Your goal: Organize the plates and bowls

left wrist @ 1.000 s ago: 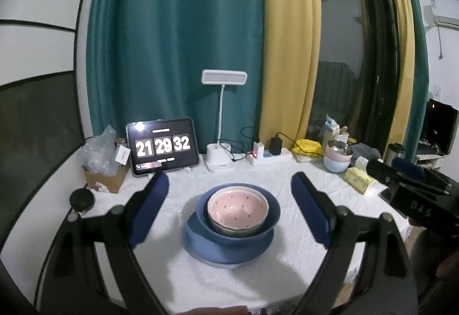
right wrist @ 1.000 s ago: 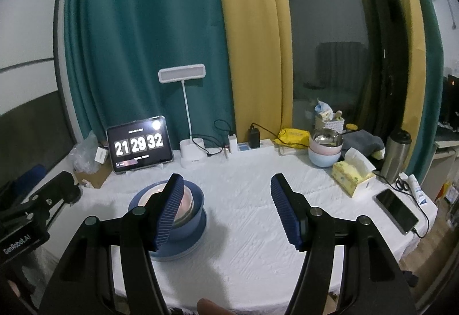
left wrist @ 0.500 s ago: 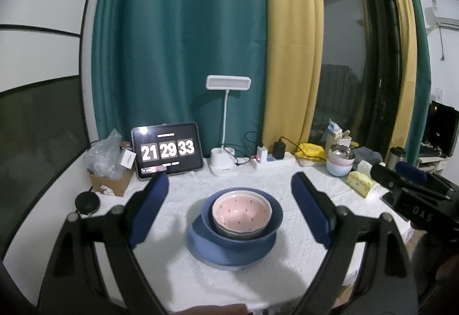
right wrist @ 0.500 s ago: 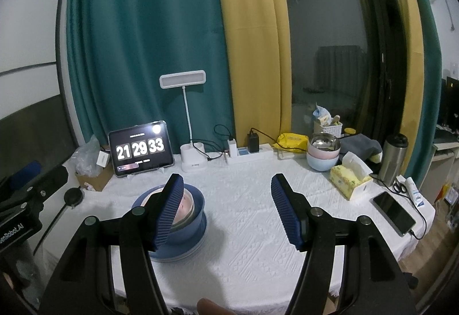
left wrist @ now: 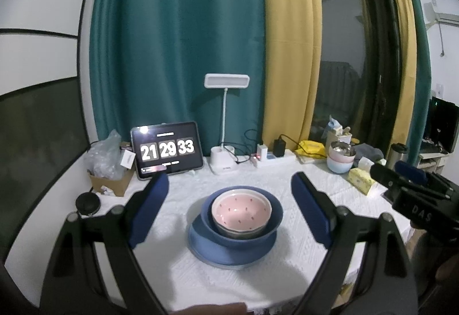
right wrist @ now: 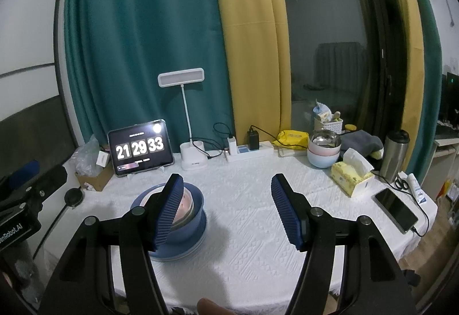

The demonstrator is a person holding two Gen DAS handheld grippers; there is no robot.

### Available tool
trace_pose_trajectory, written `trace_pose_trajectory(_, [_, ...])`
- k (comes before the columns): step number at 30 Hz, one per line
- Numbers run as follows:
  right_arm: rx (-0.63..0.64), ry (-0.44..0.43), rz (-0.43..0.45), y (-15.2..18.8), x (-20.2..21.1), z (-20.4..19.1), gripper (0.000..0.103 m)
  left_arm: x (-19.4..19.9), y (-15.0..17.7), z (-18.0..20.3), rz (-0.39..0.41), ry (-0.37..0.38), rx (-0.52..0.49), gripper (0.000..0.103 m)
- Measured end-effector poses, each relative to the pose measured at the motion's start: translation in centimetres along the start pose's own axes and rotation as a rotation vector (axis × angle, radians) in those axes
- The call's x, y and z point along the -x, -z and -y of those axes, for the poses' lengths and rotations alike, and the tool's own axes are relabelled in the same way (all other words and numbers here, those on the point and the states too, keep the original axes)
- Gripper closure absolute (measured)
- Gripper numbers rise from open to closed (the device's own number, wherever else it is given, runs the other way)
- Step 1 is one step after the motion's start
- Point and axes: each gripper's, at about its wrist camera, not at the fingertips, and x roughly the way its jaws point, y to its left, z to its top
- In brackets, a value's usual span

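- Left gripper: the two blue-padded fingers stand spread wide and empty. The stack lies ahead of them, centred in the gap, not touching either pad.
- Right gripper: its ribbed blue fingers are also spread and hold nothing. The stack sits behind the left-hand finger, which hides part of it; bare cloth lies between the fingers.
- Task items: a pink glazed ceramic bowl with small dark specks is nested inside a deep blue ceramic bowl, which rests on a flat blue ceramic plate. All three stand on the bench covered by a white textured cloth.
- Handling judgement: the pieces look rigid, glazed and therefore slippery, moderately heavy, and likely to chip on impact. The nested pieces are loose and may shift if tilted.
- Grasp point: take the pink bowl by its rim, one finger inside and one outside the wall. Lift it straight up.
- Beyond the stack: a tablet showing a clock stands at the far edge of the bench.
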Motion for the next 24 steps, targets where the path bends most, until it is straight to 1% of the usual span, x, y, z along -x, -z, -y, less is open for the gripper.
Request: trace_pose_trajectory(24, [-0.009, 0.004, -0.010, 0.21, -0.37, 0.53, 0.036, -0.30, 0.00, 0.60, -0.001, 0.005, -0.017, 0.015])
